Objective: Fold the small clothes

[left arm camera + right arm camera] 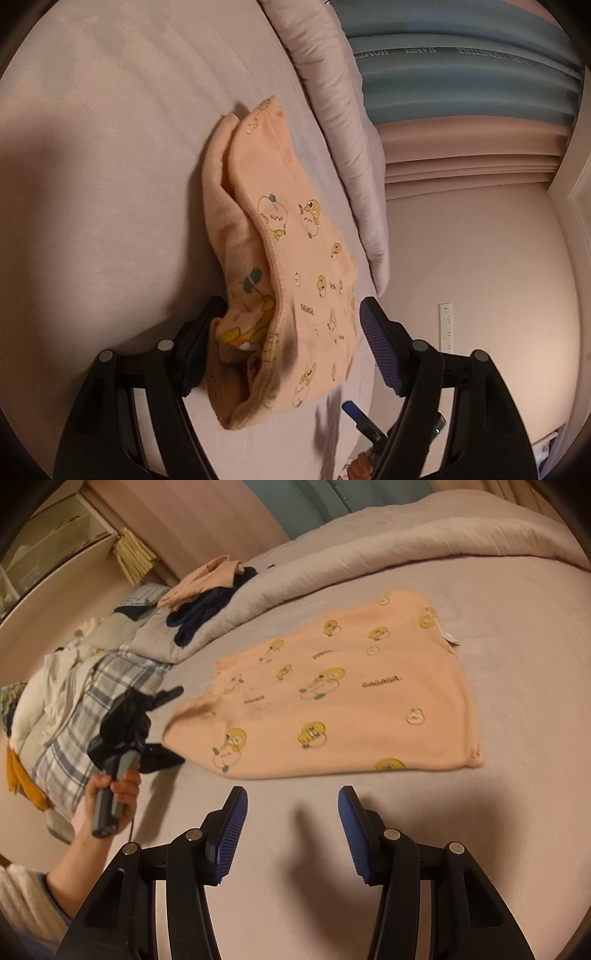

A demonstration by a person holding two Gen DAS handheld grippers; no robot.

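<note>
A small peach garment [332, 690] printed with yellow cartoon ducks lies folded flat on the pale bed sheet [517, 664]. In the left wrist view the garment [280, 258] sits between the open fingers of my left gripper [291, 314], its near edge against the left pad; the jaws stand wide and do not pinch it. The left gripper also shows in the right wrist view [166, 723], at the garment's left edge. My right gripper [291, 801] is open and empty, above bare sheet just in front of the garment's near edge.
A grey duvet [369, 546] is bunched along the far side of the bed. A pile of other clothes [207, 587] lies on it, and plaid and white fabrics [85, 701] are heaped at the left. A wall and curtains [461, 74] lie beyond the bed.
</note>
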